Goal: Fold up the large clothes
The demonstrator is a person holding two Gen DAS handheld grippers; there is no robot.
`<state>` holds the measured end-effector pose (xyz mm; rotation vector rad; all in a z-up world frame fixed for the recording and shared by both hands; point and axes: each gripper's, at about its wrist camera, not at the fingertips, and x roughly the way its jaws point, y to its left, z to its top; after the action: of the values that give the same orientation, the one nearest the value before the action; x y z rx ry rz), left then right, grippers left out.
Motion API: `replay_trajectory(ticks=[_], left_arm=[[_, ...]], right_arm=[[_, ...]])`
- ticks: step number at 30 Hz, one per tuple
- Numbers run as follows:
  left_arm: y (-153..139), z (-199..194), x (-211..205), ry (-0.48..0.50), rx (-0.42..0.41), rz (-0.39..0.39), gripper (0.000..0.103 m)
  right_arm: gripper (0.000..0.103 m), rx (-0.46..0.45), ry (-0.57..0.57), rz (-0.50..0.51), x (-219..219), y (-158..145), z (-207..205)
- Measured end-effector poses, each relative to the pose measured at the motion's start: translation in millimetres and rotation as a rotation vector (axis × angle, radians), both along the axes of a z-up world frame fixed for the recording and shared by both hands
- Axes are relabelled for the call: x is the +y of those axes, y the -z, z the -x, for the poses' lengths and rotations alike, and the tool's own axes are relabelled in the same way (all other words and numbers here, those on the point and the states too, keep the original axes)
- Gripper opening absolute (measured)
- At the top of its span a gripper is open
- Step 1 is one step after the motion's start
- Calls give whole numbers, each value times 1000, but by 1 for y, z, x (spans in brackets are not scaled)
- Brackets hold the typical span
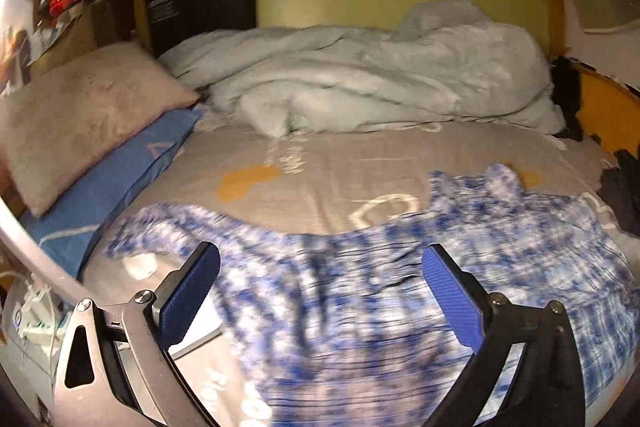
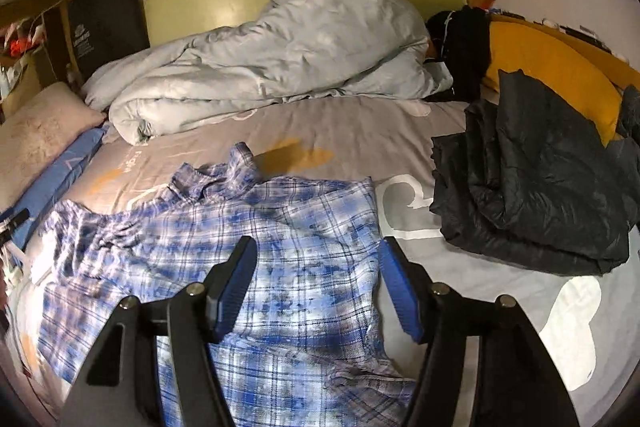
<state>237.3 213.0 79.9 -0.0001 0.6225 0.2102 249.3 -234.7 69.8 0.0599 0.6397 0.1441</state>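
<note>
A blue and white plaid shirt (image 2: 280, 247) lies spread on the grey bed sheet (image 2: 340, 131), collar toward the far side. In the left wrist view the shirt (image 1: 360, 287) is blurred. My left gripper (image 1: 320, 267) is open and empty, above the shirt's left part. My right gripper (image 2: 318, 259) is open and empty, above the shirt's right half, its right finger near the shirt's right edge.
A pale blue duvet (image 2: 272, 51) is bunched at the back of the bed. A dark puffy jacket (image 2: 532, 187) lies at the right. Pillows (image 1: 80, 115) are stacked at the left. A yellow cushion (image 2: 552, 67) sits at the far right.
</note>
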Motion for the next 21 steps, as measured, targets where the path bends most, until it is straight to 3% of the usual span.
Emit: replay_trajectory(ticks=[1,3,4,6,11,15,16,19,21], left_arm=[[2,0,10,-11,14,34,100],[10,-6,36,-30,75,180,99],[15,-8,47,-35,96,259,96],[19,-10,61,-55,99,316,84],[28,-26,80,-114,136,210,80],[51,-50,101,-197,203,85,64],[60,-55,107,-208,230,89,60],[87,-65,129,-224,302,200,44],[100,-71,135,-246,336,187,38]], right_arm=[[61,8,-4,6,1,2,-2],[60,27,-17,5,4,8,-7],[60,33,-21,2,5,9,-9],[60,48,-33,2,9,13,-13],[60,66,-55,27,16,21,-18],[60,86,-75,30,15,25,-18],[60,89,-77,30,14,26,-18],[60,94,-72,40,10,29,-19],[60,104,-63,35,6,30,-22]])
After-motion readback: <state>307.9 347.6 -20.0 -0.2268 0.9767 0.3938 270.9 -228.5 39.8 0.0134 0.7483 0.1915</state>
